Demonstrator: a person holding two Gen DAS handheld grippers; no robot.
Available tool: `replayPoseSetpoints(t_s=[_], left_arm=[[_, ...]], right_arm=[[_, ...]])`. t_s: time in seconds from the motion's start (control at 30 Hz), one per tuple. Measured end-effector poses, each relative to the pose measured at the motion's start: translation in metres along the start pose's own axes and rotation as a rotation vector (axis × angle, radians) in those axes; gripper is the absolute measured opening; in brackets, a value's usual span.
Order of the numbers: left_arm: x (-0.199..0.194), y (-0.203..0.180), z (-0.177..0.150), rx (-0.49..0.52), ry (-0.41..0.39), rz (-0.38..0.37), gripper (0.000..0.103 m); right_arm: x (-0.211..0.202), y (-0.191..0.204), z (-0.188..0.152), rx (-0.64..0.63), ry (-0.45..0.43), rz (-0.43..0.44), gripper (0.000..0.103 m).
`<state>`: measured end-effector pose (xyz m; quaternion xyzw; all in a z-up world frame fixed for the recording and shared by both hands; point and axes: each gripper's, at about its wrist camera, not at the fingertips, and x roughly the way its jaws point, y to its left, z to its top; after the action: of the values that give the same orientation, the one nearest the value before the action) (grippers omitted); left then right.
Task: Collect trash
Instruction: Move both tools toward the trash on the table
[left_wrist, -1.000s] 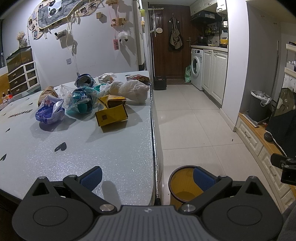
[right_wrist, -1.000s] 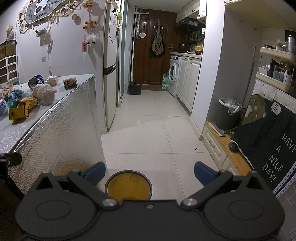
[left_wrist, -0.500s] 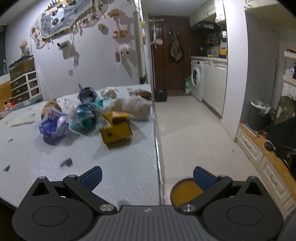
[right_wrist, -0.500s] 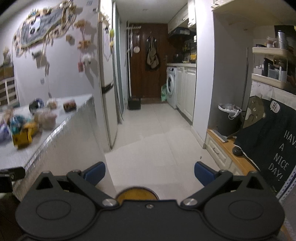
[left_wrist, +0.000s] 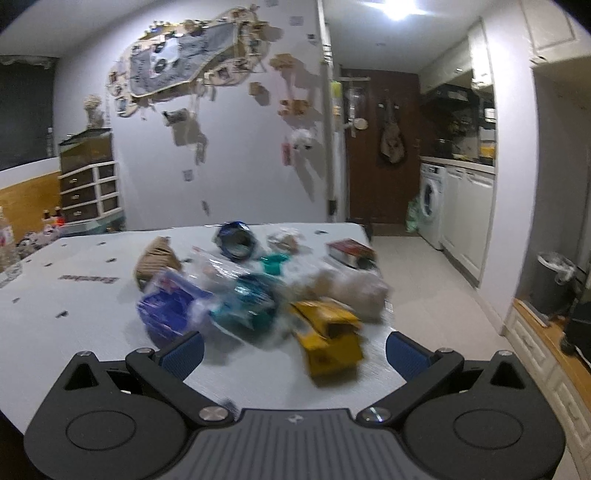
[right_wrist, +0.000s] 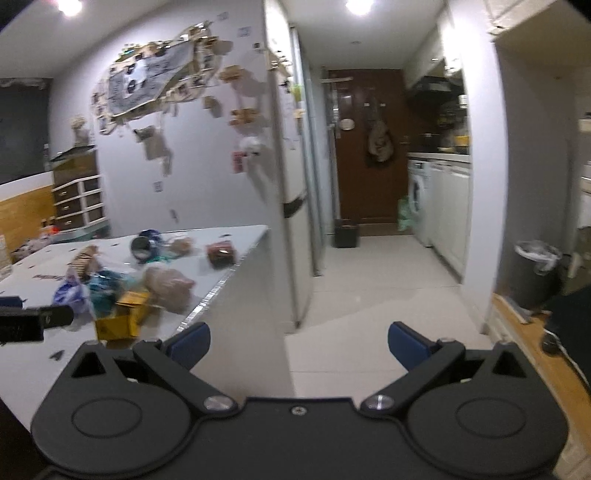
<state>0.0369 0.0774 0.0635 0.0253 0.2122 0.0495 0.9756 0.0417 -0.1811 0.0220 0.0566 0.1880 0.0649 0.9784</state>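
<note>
Right now both grippers are held with fingers spread wide and nothing between them. Over the table (left_wrist: 74, 332) the left gripper (left_wrist: 294, 350) faces a blurred heap of trash: a yellow box (left_wrist: 328, 339) nearest, a teal wrapper (left_wrist: 247, 299) and blue bag (left_wrist: 166, 310) beside it, a tin (left_wrist: 234, 242) and red box (left_wrist: 351, 251) further back. Off the table's edge the right gripper (right_wrist: 298, 339) points down the hallway, the heap (right_wrist: 122, 288) to its left. A bin (right_wrist: 532, 273) stands by the far wall.

left claw (left_wrist: 294, 350): jaws spread wide, nothing held, level | right claw (right_wrist: 298, 345): jaws spread wide, nothing held, level
</note>
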Motion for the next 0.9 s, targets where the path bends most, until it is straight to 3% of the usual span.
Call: replayPoseSetpoints(t_s=[0.2, 0.37, 0.5, 0.73, 0.9], left_arm=[[0.026, 0.038, 0.02, -0.031, 0.032, 0.059, 0.103], [0.056, 0.064, 0.04, -0.055, 0.066, 0.131, 0.103], [0.081, 0.084, 0.057, -0.084, 0.1, 0.201, 0.103], [0.134, 0.104, 0.077, -0.123, 0.206, 0.299, 0.103], [0.17, 0.104, 0.077, -0.114, 0.299, 0.34, 0.103]], right_arm=[[0.026, 0.022, 0.022, 0.0, 0.019, 0.063, 0.103], [0.057, 0.047, 0.039, 0.003, 0.069, 0.176, 0.103], [0.076, 0.072, 0.05, -0.031, 0.056, 0.234, 0.103], [0.115, 0.105, 0.053, -0.01, 0.076, 0.301, 0.103], [0.127, 0.119, 0.042, -0.071, 0.088, 0.371, 0.103]])
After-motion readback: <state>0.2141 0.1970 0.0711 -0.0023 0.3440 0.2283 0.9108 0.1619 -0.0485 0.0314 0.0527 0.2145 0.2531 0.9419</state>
